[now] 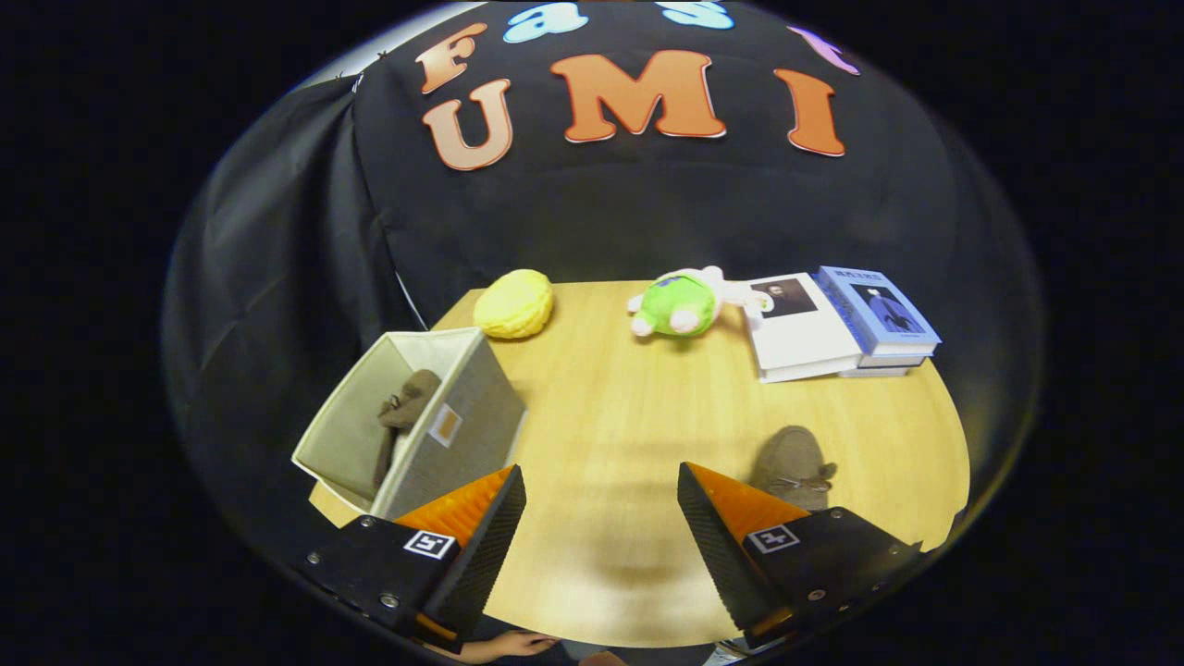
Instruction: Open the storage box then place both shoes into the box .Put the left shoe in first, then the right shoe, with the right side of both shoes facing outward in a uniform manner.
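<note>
shoe (792, 467) left on the tabletop (610, 425) sits near its right edge, just beyond the right finger, while the other shoe (400, 416) already stands in the open storage box (462, 435) at the left edge. gripper (601, 518) hovers with jaws wide and empty; the next grasp likely wants them swung right to straddle the shoe's sides, keeping its right side turned outward like the first.

Bright overhead light, fisheye-warped edges.
</note>
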{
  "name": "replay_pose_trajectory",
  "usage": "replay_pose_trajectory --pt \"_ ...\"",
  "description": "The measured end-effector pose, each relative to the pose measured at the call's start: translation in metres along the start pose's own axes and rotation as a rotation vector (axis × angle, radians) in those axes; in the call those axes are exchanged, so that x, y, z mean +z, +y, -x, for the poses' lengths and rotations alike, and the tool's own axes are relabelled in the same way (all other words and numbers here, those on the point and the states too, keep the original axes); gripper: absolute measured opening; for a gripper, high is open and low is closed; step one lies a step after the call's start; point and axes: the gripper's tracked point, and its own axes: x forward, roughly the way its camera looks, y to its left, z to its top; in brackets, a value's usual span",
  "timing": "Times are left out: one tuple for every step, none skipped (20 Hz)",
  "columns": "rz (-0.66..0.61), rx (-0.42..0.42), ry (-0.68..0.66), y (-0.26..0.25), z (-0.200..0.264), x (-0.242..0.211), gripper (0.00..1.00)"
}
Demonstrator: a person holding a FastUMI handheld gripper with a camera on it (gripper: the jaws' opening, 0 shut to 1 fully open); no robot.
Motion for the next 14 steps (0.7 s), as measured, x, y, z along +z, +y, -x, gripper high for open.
replay_pose_trajectory --pt "-0.004 -0.033 0.008 -0.011 0.014 -0.010 0.98" --pt "-0.013 -0.066 0.019 -0.032 0.013 -0.019 0.98" --pt "-0.019 -0.101 0.034 -0.051 0.009 -0.029 0.98" --pt "-0.024 -0.131 0.050 -0.070 0.009 -0.037 0.98" --pt "-0.025 -0.153 0.071 -0.087 0.007 -0.047 0.98" --pt "-0.027 -0.172 0.084 -0.101 0.006 -0.057 0.97" --pt "-0.026 -0.195 0.095 -0.116 0.005 -0.062 0.96" --pt "-0.024 -0.216 0.101 -0.130 0.004 -0.068 0.95" --pt "-0.028 -0.225 0.115 -0.140 0.000 -0.076 0.93" --pt "-0.037 -0.231 0.132 -0.148 -0.006 -0.085 0.93" --pt "-0.048 -0.239 0.156 -0.157 -0.011 -0.094 0.89" --pt "-0.059 -0.242 0.167 -0.163 -0.016 -0.102 0.88" --pt "-0.075 -0.244 0.167 -0.166 -0.023 -0.106 0.85" --pt "-0.084 -0.240 0.156 -0.169 -0.027 -0.106 0.84"
